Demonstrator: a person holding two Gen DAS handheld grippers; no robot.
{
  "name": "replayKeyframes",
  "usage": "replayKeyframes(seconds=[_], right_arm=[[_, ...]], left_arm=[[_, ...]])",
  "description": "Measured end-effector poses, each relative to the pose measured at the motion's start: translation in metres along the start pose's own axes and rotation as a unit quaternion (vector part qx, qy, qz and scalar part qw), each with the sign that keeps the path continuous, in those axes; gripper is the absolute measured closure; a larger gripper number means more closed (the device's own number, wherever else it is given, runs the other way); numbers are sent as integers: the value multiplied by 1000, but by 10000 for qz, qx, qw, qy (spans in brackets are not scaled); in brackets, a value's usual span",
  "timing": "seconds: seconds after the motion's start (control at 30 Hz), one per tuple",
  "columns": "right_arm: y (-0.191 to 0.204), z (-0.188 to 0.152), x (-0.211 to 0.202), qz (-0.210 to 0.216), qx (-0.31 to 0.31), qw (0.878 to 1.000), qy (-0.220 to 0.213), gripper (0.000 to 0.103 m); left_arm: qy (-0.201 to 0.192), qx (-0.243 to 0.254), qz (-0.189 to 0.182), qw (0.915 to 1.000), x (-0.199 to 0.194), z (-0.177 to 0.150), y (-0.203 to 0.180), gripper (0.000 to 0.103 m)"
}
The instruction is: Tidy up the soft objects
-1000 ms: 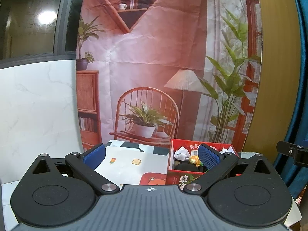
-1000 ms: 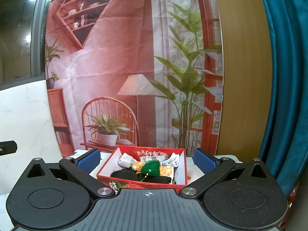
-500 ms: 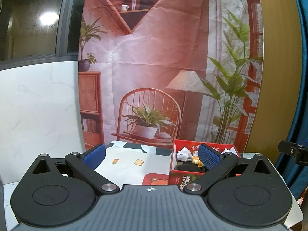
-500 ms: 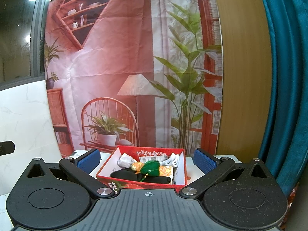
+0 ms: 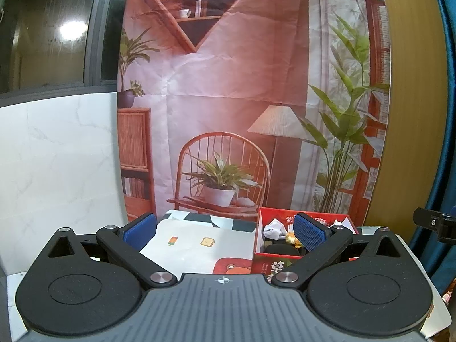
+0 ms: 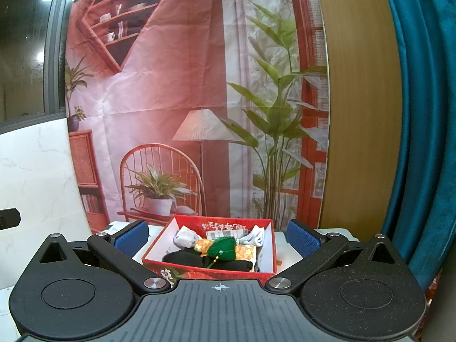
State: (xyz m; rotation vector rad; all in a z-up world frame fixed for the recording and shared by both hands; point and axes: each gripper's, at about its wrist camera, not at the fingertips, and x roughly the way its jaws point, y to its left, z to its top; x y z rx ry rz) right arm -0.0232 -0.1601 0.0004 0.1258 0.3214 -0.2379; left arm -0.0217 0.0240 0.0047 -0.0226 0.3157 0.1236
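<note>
A red box (image 6: 176,266) stands on the table right in front of my right gripper (image 6: 218,238), which is open and empty above its near edge. Inside lie white socks (image 6: 183,236), black socks (image 6: 185,258), a green plush piece (image 6: 223,248) and an orange patterned one (image 6: 246,252). In the left wrist view the same red box (image 5: 258,265) sits to the right, partly behind the right finger; a white sock (image 5: 273,229) shows in it. My left gripper (image 5: 225,232) is open and empty over a white cartoon-print mat (image 5: 199,245).
A printed backdrop (image 5: 228,99) of a room hangs behind the table. A marble-look wall (image 5: 57,156) is on the left, a wooden panel (image 6: 356,114) and teal curtain (image 6: 421,114) on the right. The other gripper's edge (image 5: 433,223) shows at far right.
The left gripper has drifted slightly, so the mat and box sit a little further right and lower in its view. The right gripper has barely moved. Both stay open.
</note>
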Motion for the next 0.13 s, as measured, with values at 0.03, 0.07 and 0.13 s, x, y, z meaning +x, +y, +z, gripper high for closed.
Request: replayKeyframes(seconds=[0.03,0.07,0.13], right_arm=[[0,0,0,3,0,10000,-1,0],[0,0,0,5,0,10000,1,0],[0,0,0,3,-1,10000,0,0]], left_arm=[[-4,1,-6,10000,0,0,1,0],[-6,1,-8,10000,0,0,1,0],[1,-2,-14,10000,0,0,1,0]])
